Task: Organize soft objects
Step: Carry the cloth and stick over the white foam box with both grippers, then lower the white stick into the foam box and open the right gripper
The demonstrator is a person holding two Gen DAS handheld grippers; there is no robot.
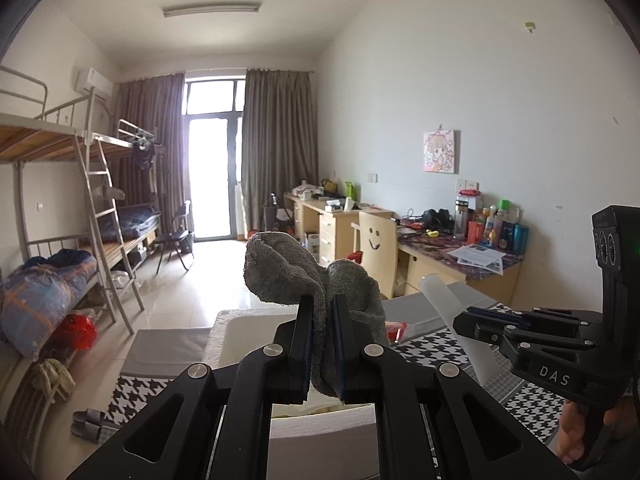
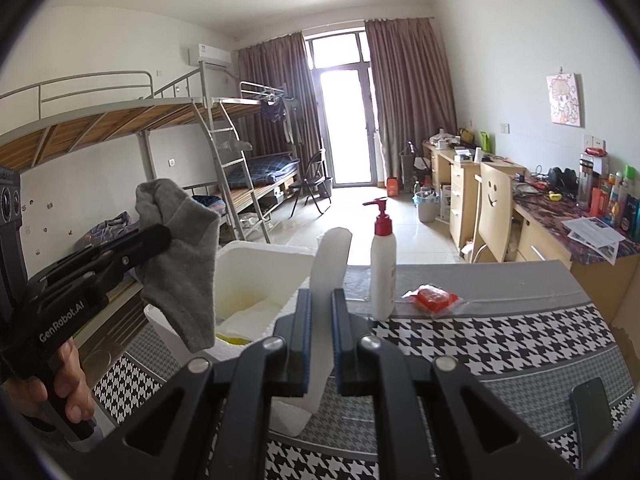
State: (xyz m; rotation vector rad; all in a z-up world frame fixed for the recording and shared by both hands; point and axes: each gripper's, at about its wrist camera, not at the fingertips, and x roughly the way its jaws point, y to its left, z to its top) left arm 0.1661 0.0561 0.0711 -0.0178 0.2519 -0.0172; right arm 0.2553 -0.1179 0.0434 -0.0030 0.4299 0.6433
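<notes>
The left gripper point(image 2: 160, 240), clamped on the grey sock point(image 2: 182, 248), hangs just left of the white foam box point(image 2: 260, 264), while the right gripper point(image 2: 322, 340) pinches a white foam strip point(image 2: 330, 264) directly above it.

Dorm rm: metal bunk beds point(image 2: 168, 120) w/ ladder, desks point(image 1: 452, 256) along wall, curtains

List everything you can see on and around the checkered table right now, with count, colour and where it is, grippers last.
sock: one, grey, held up above the foam box.
foam strip: one, white, upright in front of the box.
foam box: one, white, open, left part of the table.
pump bottle: one, white with a red pump, standing mid-table.
packet: one, red in clear wrap, right of the bottle.
tablecloth: one, black-and-white houndstooth with grey bands.
phone: one, dark, right near edge.
left gripper: black, shut on the sock.
right gripper: black, shut on the foam strip.
</notes>
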